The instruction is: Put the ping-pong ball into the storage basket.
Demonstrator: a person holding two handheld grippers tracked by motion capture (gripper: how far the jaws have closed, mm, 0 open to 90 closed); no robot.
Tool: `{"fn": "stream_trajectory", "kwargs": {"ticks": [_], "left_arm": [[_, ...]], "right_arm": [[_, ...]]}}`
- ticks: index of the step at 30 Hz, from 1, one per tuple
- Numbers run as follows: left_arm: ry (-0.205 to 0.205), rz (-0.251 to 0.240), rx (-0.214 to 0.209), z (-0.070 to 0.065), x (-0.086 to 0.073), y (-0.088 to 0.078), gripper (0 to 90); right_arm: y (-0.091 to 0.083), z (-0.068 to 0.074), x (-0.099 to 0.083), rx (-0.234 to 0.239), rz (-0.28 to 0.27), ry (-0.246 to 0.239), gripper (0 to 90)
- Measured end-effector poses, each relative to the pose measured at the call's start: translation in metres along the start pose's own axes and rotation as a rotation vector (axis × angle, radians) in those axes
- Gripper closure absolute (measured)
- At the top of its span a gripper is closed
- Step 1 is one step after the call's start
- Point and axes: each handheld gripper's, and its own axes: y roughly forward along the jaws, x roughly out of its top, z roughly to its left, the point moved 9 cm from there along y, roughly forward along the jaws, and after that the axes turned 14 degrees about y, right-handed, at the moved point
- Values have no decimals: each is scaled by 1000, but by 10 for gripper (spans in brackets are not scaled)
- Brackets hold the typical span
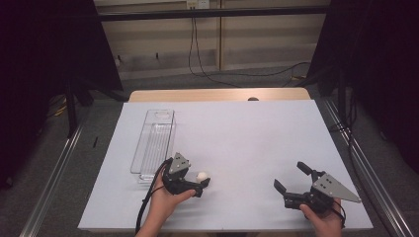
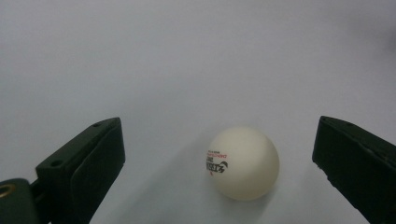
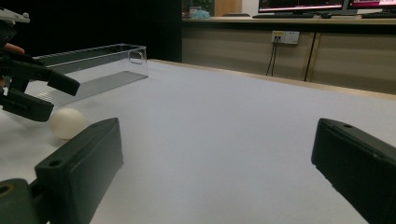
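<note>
Worktop [image 1: 247, 128]: covered by a white sheet, it takes up the centre and lower half of the high view, with a strip of bare wood along its far edge.

Clear plastic bin [image 1: 154, 143]: long and narrow, it lies left of centre in the high view, its long axis running away from the person. In the right gripper view it appears at upper left [image 3: 100, 65].

Right gripper [image 1: 292, 179]: at lower right of the high view, held in the person's right hand [image 1: 323, 219]. Its fingers stand wide apart with nothing between them, well apart from the ball.

Left gripper [image 1: 203, 184]: at lower centre-left of the high view, just beside the near end of the bin, held in the left hand [image 1: 165, 200]. Its fingers are spread wide and straddle the ball without touching it; gaps show on both sides in the left gripper view.

Table-tennis ball [image 2: 243, 162]: white, with small printed lettering, it rests on the white sheet between the left gripper's fingers, at lower centre-left of the high view [image 1: 201, 175] and at left in the right gripper view [image 3: 67, 122].
</note>
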Motion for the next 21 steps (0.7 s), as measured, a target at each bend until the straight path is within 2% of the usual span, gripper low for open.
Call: {"fn": "stream_trajectory", "kwargs": {"ticks": [4,8,14,18,19,21], "left_arm": [[-12,-2,-10,-2,0,2,28],[-14,18,-4,-2,-2,4,37],[-1,28,-23,-4,-4,6,58],[1,38,-20,-6,-5,8,72],[7,53,-18,-5,-6,7,72],[12,51,-30,-6,-6,8,106]], "right_arm": [[0,0,0,3,0,-5,16],[0,0,0,5,3,-7,17],[0,0,0,5,3,-7,18],[0,0,0,4,4,-5,18],[0,0,0,3,4,-5,18],[0,0,-1,4,5,-7,18]]}}
